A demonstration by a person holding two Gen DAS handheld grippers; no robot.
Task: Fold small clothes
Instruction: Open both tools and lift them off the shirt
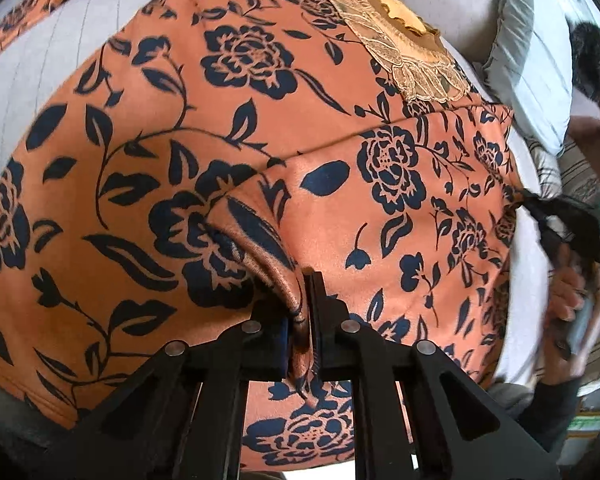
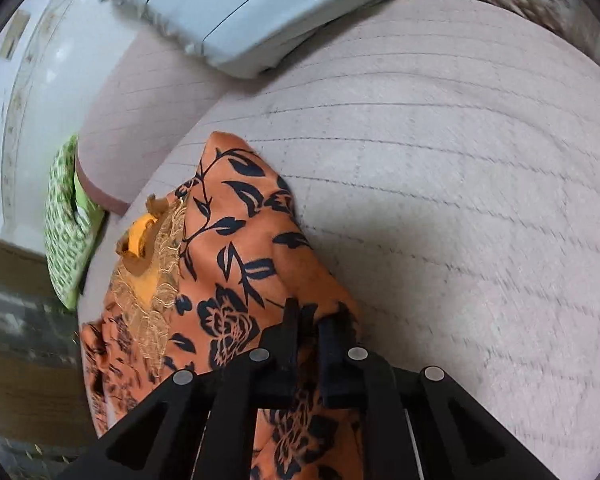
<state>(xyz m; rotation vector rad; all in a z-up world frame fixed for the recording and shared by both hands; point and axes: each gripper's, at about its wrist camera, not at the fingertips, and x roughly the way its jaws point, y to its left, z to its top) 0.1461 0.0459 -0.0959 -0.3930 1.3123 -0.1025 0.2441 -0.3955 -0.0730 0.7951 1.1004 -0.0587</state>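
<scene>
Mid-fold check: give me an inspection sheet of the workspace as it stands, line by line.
Surface: pale quilted bedspread, stitched lines, bare on the right side of the right wrist view.
Job's things: orange floral garment spread out, one flap folded over; lace neckline showing.
Clutter: folded pale blue bedding; green patterned cloth at the bed edge.
Grippers: left gripper shut on a fabric edge; right gripper shut on the garment's cloth; the person's hand holds it.
Cables: nothing seen.
Surroundings: white wall or cabinet, wood-toned floor; blurred.
</scene>
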